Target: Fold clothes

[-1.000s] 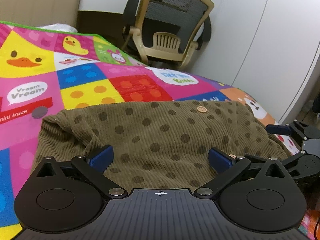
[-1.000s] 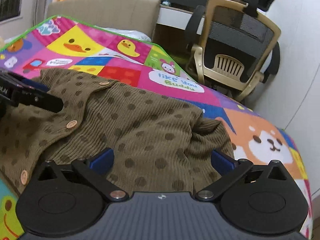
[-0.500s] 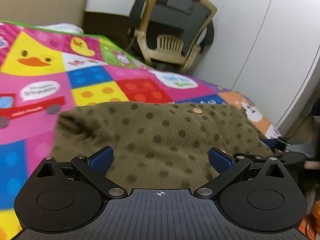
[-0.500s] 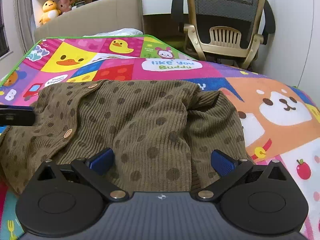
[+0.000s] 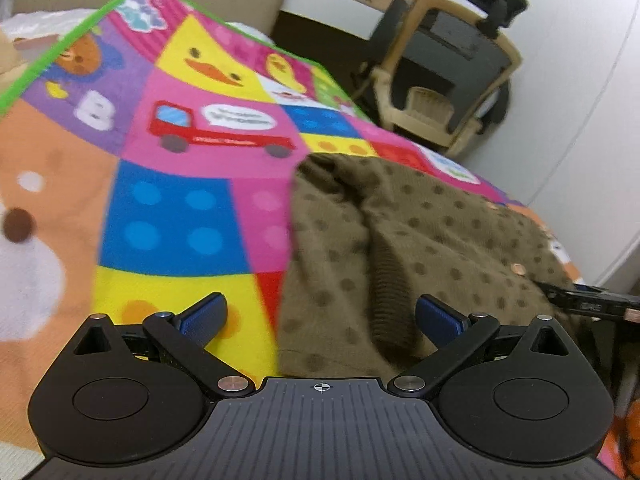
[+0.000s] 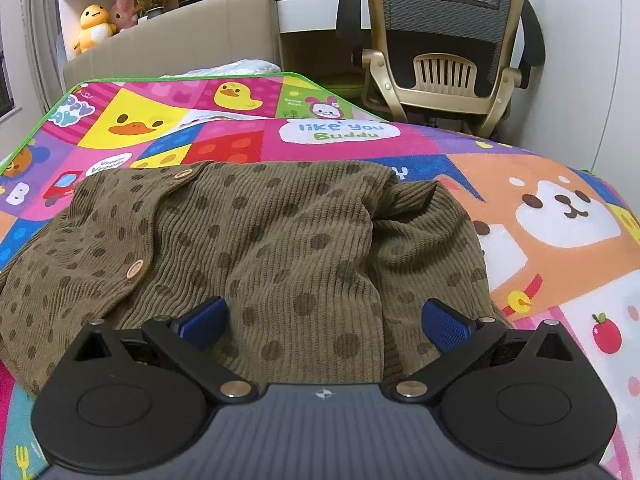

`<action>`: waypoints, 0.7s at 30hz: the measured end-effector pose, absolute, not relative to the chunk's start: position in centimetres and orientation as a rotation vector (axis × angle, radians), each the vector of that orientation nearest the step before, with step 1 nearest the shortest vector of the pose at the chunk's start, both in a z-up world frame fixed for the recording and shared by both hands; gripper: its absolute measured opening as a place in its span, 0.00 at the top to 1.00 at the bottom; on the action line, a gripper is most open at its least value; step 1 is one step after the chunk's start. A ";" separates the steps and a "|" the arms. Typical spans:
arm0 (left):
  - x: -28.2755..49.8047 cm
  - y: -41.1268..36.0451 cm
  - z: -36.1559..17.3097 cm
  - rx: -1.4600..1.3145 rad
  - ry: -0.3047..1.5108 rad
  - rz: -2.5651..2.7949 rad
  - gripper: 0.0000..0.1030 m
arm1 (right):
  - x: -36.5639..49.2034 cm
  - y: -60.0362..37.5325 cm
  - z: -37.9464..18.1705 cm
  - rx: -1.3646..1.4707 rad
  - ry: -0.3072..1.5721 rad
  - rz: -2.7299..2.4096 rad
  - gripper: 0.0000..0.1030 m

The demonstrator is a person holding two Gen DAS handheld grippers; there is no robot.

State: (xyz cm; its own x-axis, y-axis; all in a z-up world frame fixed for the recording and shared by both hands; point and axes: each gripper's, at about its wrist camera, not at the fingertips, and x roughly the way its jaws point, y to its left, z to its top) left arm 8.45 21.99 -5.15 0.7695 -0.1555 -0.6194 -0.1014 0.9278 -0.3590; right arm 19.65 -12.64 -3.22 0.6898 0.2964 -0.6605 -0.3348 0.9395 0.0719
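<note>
Right now both sets of tongs, the left tongs and the right tongs, stand wide open and hold nothing, each hovering low over the near hem of the brown dotted cardigan. That cardigan lies rumpled on the bright play mat, its long axis running side to side. The left pair straddles its left edge, the right sits nearer its bunched right side, with bare mat beyond the cardigan all round.
</note>
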 end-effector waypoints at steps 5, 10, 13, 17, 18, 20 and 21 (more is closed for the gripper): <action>8.6 20.8 -5.3 -0.389 0.680 -0.038 0.16 | 19.6 -12.8 -3.2 -0.036 0.724 0.356 0.00; 8.7 20.9 -5.3 -0.468 0.683 -0.063 0.66 | 19.6 -13.2 -3.2 -0.020 0.728 0.370 0.00; 8.6 21.0 -4.5 -0.496 0.660 -0.071 0.83 | 18.3 -11.8 -2.0 -0.090 0.664 0.352 0.00; 8.2 21.7 -3.4 -0.539 0.623 -0.093 0.84 | 12.2 -7.2 1.5 -0.304 0.408 0.487 0.00; 8.3 22.0 -3.4 -0.561 0.626 -0.102 0.84 | 10.7 -5.4 1.8 -0.368 0.375 0.549 0.00; 8.7 22.3 -3.6 -0.599 0.634 -0.114 0.84 | 8.0 -1.9 2.2 -0.476 0.329 0.668 0.00; 8.7 22.5 -3.6 -0.614 0.630 -0.123 0.84 | 7.3 -0.1 1.8 -0.497 0.344 0.720 0.02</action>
